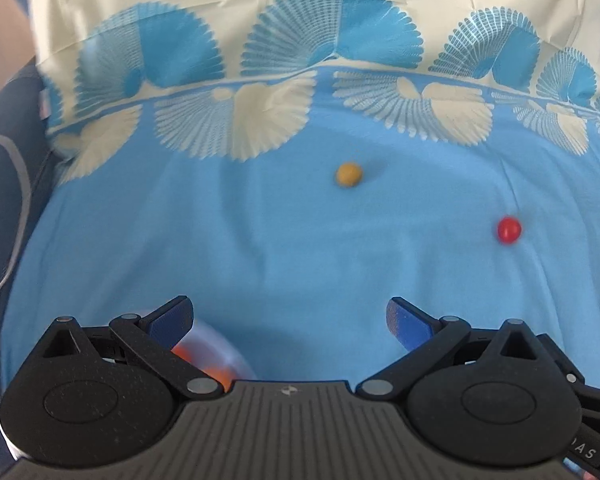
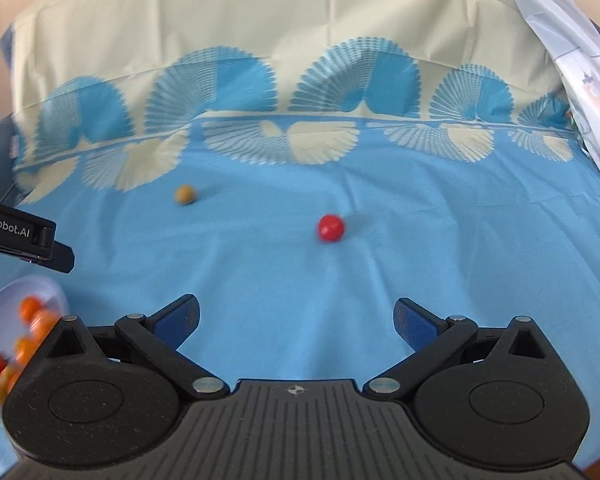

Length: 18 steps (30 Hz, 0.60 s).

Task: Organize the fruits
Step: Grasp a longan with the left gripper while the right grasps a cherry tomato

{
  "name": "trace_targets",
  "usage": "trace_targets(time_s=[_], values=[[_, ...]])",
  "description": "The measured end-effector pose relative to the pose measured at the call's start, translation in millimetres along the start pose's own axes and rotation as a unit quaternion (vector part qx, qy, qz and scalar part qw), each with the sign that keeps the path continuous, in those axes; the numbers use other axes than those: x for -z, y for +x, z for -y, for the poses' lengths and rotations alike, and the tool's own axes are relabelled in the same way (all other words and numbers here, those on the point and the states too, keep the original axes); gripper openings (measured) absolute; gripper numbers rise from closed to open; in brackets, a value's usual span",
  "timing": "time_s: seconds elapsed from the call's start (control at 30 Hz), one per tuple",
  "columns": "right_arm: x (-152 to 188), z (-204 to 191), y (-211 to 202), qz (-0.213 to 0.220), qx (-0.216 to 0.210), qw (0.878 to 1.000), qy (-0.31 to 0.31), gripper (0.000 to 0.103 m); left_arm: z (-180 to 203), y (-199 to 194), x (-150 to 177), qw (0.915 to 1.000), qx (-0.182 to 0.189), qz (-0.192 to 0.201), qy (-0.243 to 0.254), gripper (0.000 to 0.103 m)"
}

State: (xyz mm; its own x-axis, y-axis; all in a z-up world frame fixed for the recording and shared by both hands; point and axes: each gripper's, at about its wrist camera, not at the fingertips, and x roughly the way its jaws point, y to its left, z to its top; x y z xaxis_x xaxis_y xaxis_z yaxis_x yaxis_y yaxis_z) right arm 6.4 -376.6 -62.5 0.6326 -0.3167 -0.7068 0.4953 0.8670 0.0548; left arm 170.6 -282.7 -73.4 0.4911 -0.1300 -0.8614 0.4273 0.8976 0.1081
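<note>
Both grippers were empty, with jaws spread wide over the blue cloth (image 1: 280, 260).

Left gripper (image 1: 288, 320): jaws wide apart, nothing between the blue pads. It sat above the cloth. Behind its left finger was a white bowl (image 1: 220, 344), mostly hidden and blurred, with something orange inside.

Right gripper (image 2: 296, 320): jaws also wide apart and empty, above bare cloth.

Loose fruit on the cloth:
- Red ball (image 2: 331, 228) lay ahead of the right gripper, roughly on its centreline and well apart from the pads. From the left wrist view it sat far off to the right (image 1: 509, 230).
- Yellow ball (image 1: 348, 175) lay ahead of the left gripper, slightly right of centre and farther out than the red one. In the right wrist view it was up and left (image 2: 185, 194).
- The two were well apart from each other, and neither was touching anything but the cloth.

In the right wrist view the bowl (image 2: 4, 300) was at the lower left edge, partly behind the gripper body. It held a cluster of small fruit (image 2: 28, 332), mostly orange, with at least one red and some yellowish ones. The blur was too heavy to count them.

The left gripper's body, with partial lettering, poked into the right view's left edge above the bowl.

The cloth had a cream band with a blue fan pattern (image 2: 260, 92) at the far side. A pale printed fabric (image 2: 580, 60) hung at the far right.
</note>
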Motion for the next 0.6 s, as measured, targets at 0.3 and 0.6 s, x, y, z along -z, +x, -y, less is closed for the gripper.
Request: trace_targets(time_s=[0.3,0.6], values=[[-37,33,141,-0.009,0.048,0.999,0.022,0.102,44,125,-69,0.9981,-0.028,0.031,0.044,0.103],[-24,34,187,0.032,0.068,0.997,0.004,0.102,34,168,-79,0.9992,0.005,0.039,0.007,0.103]])
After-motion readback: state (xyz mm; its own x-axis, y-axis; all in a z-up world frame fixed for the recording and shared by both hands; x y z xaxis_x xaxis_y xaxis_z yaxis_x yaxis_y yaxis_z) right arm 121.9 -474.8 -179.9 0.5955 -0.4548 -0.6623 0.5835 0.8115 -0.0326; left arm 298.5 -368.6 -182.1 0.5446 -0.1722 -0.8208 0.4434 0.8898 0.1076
